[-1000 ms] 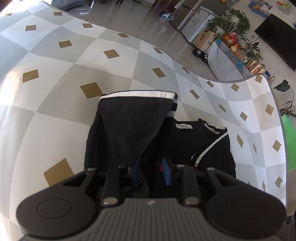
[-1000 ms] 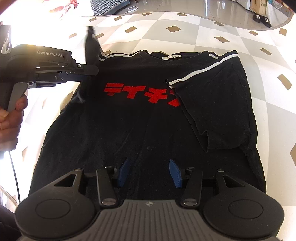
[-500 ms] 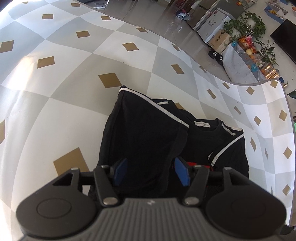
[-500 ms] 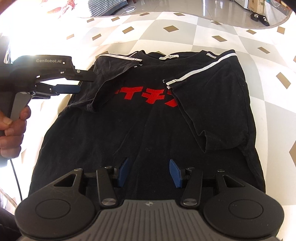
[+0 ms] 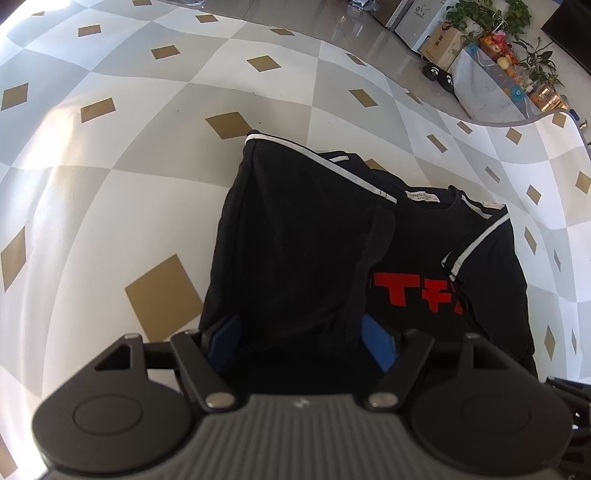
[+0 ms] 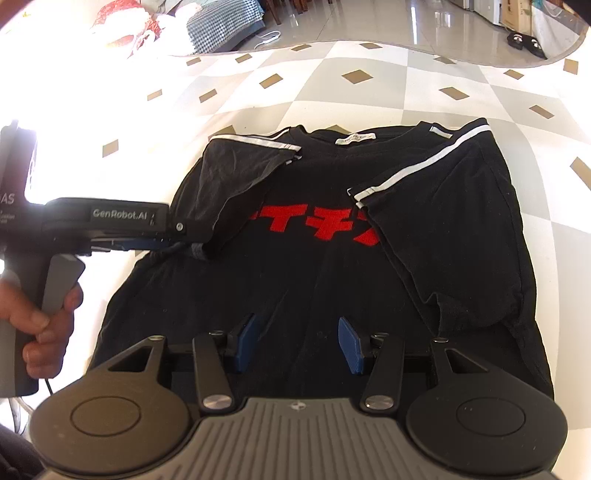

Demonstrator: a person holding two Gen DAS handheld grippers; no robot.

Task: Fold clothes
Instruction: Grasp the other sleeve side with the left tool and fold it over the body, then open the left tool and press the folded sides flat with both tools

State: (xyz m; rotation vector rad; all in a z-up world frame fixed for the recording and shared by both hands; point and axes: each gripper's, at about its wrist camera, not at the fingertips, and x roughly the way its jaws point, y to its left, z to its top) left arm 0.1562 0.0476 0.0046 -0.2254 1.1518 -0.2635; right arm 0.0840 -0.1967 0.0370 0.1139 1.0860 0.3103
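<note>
A black T-shirt [image 6: 332, 280] with a red print and white-striped sleeves lies flat, chest up, on the checkered table. Both sleeves are folded inward over the chest. My left gripper [image 5: 301, 345] sits at the end of the left sleeve [image 5: 303, 240]. Its jaws are opening, and the sleeve cloth lies loose between the blue pads, which do not press on it. In the right wrist view the left gripper [image 6: 192, 247] reaches in from the left, held by a hand [image 6: 48, 325]. My right gripper [image 6: 297, 345] hovers open over the shirt's lower half with nothing gripped.
The tablecloth [image 5: 110, 192] is white and grey with gold diamonds, and its far edge curves past the shirt's collar. Beyond it are a shiny floor, a shelf with plants [image 5: 509, 44], slippers [image 6: 524, 40] and checkered cushions [image 6: 221, 26].
The left gripper has come down and laid the raised left sleeve across the chest. Its jaws have gone from shut on the sleeve to apart. The right gripper has stayed put.
</note>
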